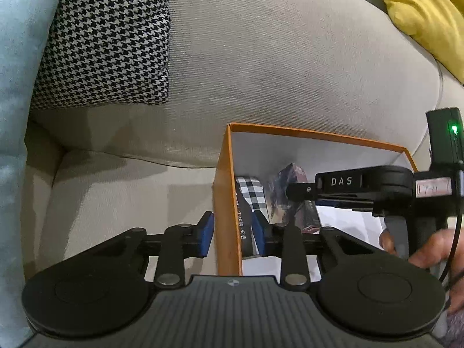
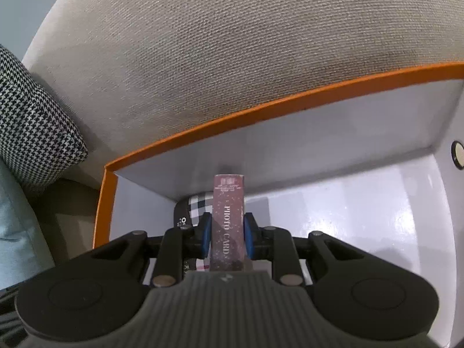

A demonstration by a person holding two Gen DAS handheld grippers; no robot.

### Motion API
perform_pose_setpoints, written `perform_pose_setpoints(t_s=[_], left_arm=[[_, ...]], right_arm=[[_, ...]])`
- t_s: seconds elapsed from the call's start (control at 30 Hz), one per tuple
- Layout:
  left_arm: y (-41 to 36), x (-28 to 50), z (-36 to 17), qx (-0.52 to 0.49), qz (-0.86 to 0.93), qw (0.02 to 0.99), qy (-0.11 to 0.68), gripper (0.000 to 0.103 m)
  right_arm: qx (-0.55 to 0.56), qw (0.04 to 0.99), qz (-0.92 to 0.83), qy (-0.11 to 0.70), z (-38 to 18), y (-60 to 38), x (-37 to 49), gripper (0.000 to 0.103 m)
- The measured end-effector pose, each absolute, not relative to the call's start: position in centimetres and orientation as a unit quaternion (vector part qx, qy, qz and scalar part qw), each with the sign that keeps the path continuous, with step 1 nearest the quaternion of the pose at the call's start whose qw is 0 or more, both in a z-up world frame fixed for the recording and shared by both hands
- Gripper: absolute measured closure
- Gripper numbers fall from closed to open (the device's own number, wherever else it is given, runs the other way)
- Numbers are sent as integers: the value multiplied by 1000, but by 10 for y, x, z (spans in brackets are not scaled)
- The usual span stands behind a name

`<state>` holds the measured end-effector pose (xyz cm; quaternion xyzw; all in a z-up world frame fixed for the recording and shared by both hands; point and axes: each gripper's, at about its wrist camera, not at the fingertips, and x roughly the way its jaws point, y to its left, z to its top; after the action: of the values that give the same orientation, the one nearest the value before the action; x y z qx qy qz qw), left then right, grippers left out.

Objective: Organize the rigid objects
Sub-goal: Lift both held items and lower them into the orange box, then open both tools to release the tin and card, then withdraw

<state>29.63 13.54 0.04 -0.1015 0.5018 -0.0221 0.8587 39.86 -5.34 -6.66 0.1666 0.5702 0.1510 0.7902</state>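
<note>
Right wrist view: right gripper (image 2: 226,236) pinches photo card box (image 2: 227,217) mid-frame; lower upright beside checked box (image 2: 198,204). Left gripper (image 1: 233,233) straddles orange box (image 1: 227,203) wall, steadying it.

Two wrist cameras, both close over one orange box (image 1: 229,203) on a sofa.

The left view looks forward along its fingers (image 1: 207,232), which straddle the box's left wall, toward the sofa back (image 1: 261,72). The right view sits nearer, inside the box (image 2: 261,107), facing its far wall past its fingers (image 2: 249,237). Both share the box interior, the checkered item (image 1: 252,194) and the houndstooth cushion (image 2: 34,121).
</note>
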Motion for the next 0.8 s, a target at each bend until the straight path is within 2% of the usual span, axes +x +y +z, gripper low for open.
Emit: perform_pose_setpoints(t_s=[0.23,0.3,0.43,0.5,0.57,0.7,0.8], left_arm=[[133,297,-10,-112,-26,857,503,67],[133,298,-12,-112,-28,856,504,67],[131,298,-12,-110,-29,856,505,67],[131,299,-13,-111,-30,855,506,68],[131,299,-14,-111,-32,855,505,69],[130,300,-14,-109,-34,856,505,70],[130,300,-14,-109,-34,856,504,71]], right_arm=[[96,788,148,590,-70,-51,408,74],[71,791,141,591,-68,-51,408,60],[45,788,144,597,-68,-51,409,53],[36,779,138,611,-73,-56,407,45],[35,773,142,618,-78,-61,403,47],[48,766,153,622,-88,-57,397,68],[69,764,154,623,-91,-56,397,73]])
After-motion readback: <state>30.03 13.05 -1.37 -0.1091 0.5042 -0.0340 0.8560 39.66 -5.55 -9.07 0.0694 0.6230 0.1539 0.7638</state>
